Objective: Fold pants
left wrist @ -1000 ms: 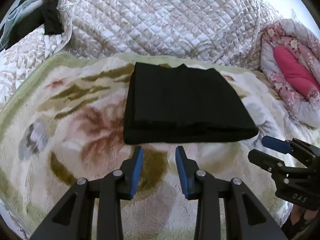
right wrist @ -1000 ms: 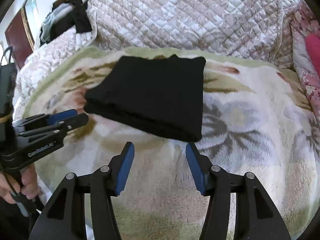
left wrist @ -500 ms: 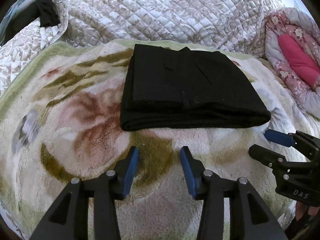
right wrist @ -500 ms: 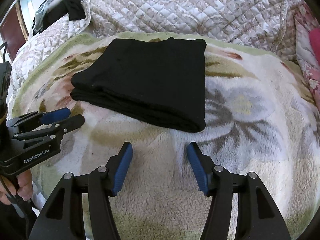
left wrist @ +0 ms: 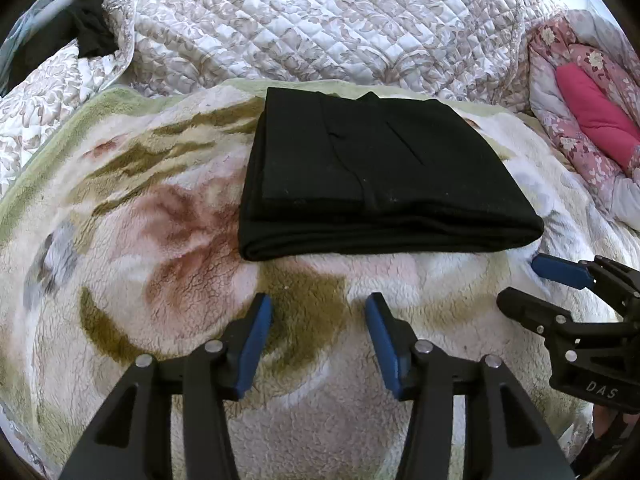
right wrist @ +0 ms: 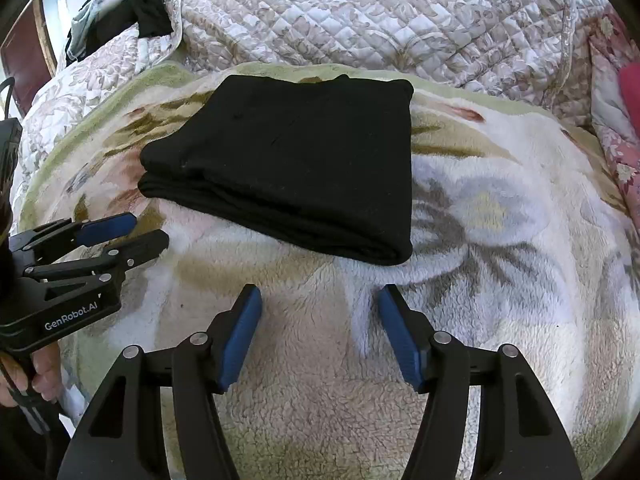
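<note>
The black pants (left wrist: pixel 376 176) lie folded into a flat rectangle on a fleece flower-print blanket (left wrist: pixel 168 264); they also show in the right wrist view (right wrist: pixel 296 164). My left gripper (left wrist: pixel 318 312) is open and empty, a short way in front of the fold's near edge. My right gripper (right wrist: pixel 318 304) is open and empty, in front of the fold's near right corner. Each gripper shows in the other's view: the right one (left wrist: pixel 524 280) at the right edge, the left one (right wrist: pixel 148 230) at the left edge.
A quilted beige cover (left wrist: pixel 320 24) rises behind the blanket. A pink flowered quilt (left wrist: pixel 592 120) lies at the right. Dark clothes (right wrist: pixel 120 12) hang at the back left. A hand (right wrist: pixel 40 376) holds the left gripper's handle.
Both grippers have drawn back and risen a little from the folded pants, and their jaws have opened slightly wider. The pants have not moved.
</note>
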The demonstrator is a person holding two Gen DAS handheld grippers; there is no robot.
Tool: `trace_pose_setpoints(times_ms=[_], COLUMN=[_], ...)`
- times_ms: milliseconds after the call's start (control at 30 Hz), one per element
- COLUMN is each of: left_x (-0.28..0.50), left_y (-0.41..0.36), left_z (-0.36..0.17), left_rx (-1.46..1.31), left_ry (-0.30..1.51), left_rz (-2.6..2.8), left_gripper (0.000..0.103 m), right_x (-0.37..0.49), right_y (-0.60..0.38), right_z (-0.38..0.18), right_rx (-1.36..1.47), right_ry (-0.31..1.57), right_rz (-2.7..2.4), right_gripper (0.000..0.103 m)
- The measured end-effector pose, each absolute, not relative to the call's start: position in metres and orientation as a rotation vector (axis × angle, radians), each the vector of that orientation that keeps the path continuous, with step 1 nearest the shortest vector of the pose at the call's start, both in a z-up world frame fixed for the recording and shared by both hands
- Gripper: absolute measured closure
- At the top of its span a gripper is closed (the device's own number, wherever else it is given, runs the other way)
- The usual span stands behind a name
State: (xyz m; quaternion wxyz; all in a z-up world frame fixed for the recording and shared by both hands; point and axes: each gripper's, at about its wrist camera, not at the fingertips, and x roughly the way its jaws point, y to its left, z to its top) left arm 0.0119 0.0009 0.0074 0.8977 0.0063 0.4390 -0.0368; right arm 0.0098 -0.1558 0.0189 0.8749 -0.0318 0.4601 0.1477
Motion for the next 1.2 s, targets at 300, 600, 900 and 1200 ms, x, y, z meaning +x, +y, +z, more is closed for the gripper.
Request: trace_pose_setpoints(times_ms=[300,600,900,1200], left_x=[0.0113,0.0106,0.0116,0.0111], left_y=[-0.0003,-0.0007,-0.0012,-0.0022], left_z=[0.0068,0.0058,0.0051,0.0048], left_rx=[0.019,0.025,0.030,0.030], left_ry=[0.910,0.909,0.911,0.912], left_rz=[-0.074,-0.072,-0.071,-0.069], left_gripper=[0.049,0.048,0.047,0.047], right_x=[0.0101,0.0096,0.0098,0.0098], right_y=[-0.1548,-0.1538,-0.1536,-0.1535], right_z=[0.0190,0.0187,0.0186,0.0184], right_rx=[-0.072,-0.073,-0.077,-0.079], right_ry=[0.960,0.960,0.958,0.956], right_rz=[0.305,0.305,0.303,0.302], right_gripper=[0.040,0.040,0.040,0.040])
